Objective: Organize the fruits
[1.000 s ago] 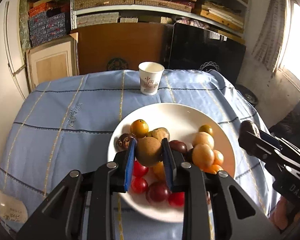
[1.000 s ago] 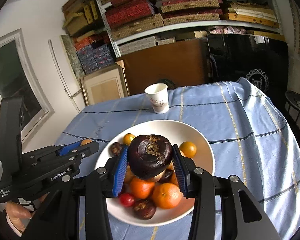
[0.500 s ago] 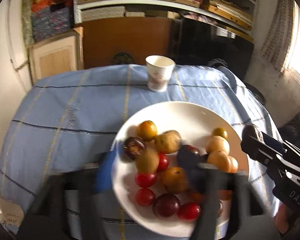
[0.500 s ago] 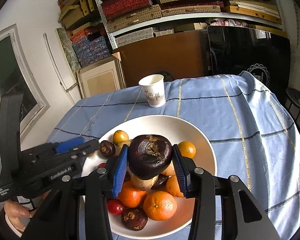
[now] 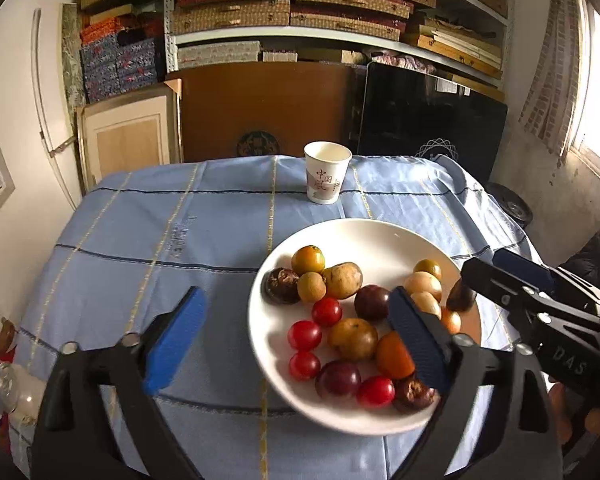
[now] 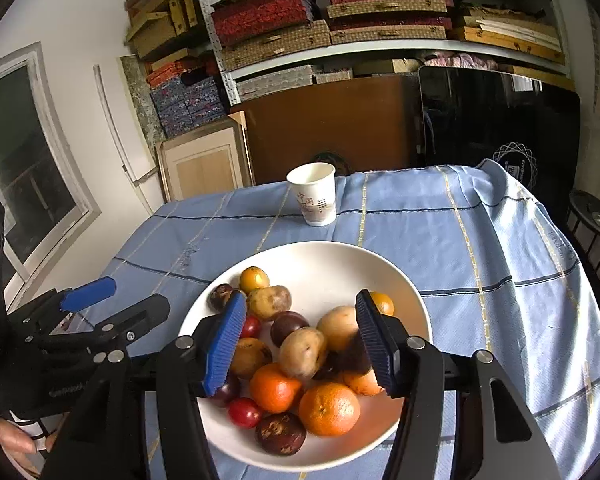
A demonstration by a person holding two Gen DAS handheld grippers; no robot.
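A white plate [image 5: 380, 240] on the blue tablecloth holds several mixed fruits: cherry tomatoes [image 5: 326, 312], oranges [image 6: 329, 409], brown round fruits [image 5: 342, 280] and dark purple ones [image 5: 372, 302]. The plate also shows in the right wrist view [image 6: 332, 260]. My left gripper [image 5: 296, 340] is open and empty, its right finger over the plate. My right gripper [image 6: 300, 344] is open above the fruit pile. The dark purple fruit [image 6: 350, 356] it held is a blur just inside its right finger, dropping onto the pile.
A white paper cup [image 5: 326, 178] stands behind the plate near the table's far edge. A wooden panel, a dark screen and shelves of boxes stand beyond the table. Clutter lies at the left table edge [image 5: 4, 360].
Both grippers opened. The left let its brown fruit go onto the plate and drew back left. The right released the dark purple fruit, which is falling onto the pile.
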